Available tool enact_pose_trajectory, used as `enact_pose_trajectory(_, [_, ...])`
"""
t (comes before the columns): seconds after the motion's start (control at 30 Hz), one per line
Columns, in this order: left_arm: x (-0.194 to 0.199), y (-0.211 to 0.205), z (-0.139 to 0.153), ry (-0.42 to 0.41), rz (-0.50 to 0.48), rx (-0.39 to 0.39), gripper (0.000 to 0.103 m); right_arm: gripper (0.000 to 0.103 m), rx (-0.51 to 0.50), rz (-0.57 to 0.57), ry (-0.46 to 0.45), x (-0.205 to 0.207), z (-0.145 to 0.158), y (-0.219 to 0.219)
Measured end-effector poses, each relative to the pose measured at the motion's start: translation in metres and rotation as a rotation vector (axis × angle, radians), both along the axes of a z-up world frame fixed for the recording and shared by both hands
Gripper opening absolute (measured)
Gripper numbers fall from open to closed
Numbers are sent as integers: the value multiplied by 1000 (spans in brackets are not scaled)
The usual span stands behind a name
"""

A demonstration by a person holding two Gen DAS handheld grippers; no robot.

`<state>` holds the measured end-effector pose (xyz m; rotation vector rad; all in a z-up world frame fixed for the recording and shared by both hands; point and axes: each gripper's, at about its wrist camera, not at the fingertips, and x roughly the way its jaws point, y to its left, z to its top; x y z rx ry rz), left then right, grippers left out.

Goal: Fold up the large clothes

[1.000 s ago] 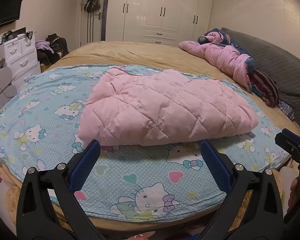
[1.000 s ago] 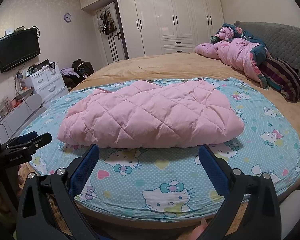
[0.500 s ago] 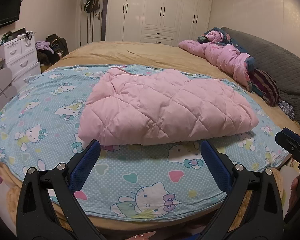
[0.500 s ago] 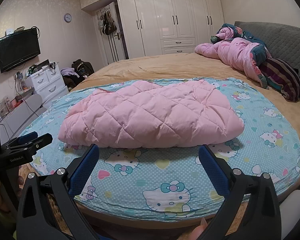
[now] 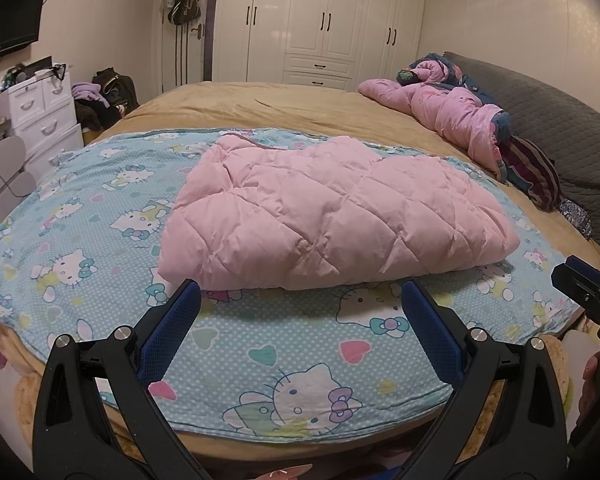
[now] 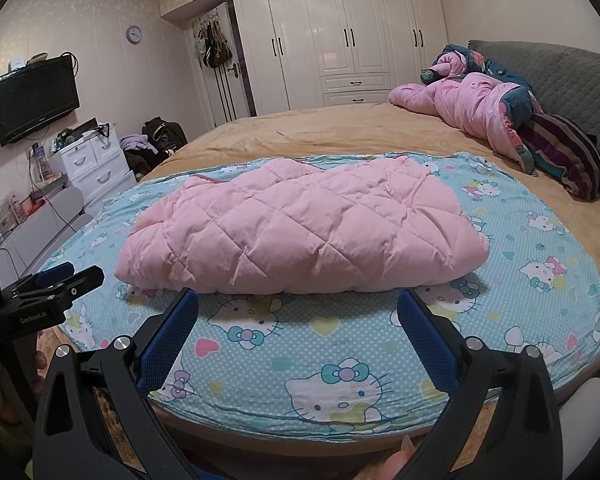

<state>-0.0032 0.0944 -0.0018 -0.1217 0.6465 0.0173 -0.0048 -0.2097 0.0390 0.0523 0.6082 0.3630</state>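
Pink quilted coat (image 5: 332, 216) lies folded on the bed (image 5: 260, 100) just ahead of both tongs, long axis crosswise; left tongs (image 5: 300, 300) and right tongs (image 6: 298, 304) both apart, empty, about equally near.

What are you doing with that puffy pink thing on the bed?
Folding it. The pink quilted jacket lies folded in a bundle on the Hello Kitty sheet. Both the left gripper and the right gripper are open, held just short of it, touching nothing.
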Motion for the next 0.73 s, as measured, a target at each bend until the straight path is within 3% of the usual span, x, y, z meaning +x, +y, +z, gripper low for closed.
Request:
enact_pose_trajectory(0.33, [2,9,-5,26,4,-6,94,99,-7,-32,9,1,-4,-7])
enact_pose_trajectory(0.5, [7,19,-10,50,15,-13,94,99,10,-121,18,2,-9,-32])
enact_pose_trajectory(0.6, [14,50,-15,80,63,-47,94,99,22,-258,29,3,-18,-78])
enact_pose_trajectory(0.7, [33,119,-22,100,195,-39,94,99,-10,-568,56,4,-45,-168])
enact_pose_trajectory(0.73, [42,160,-26,117,294,-18,94,99,-50,-714,81,2,-60,-208])
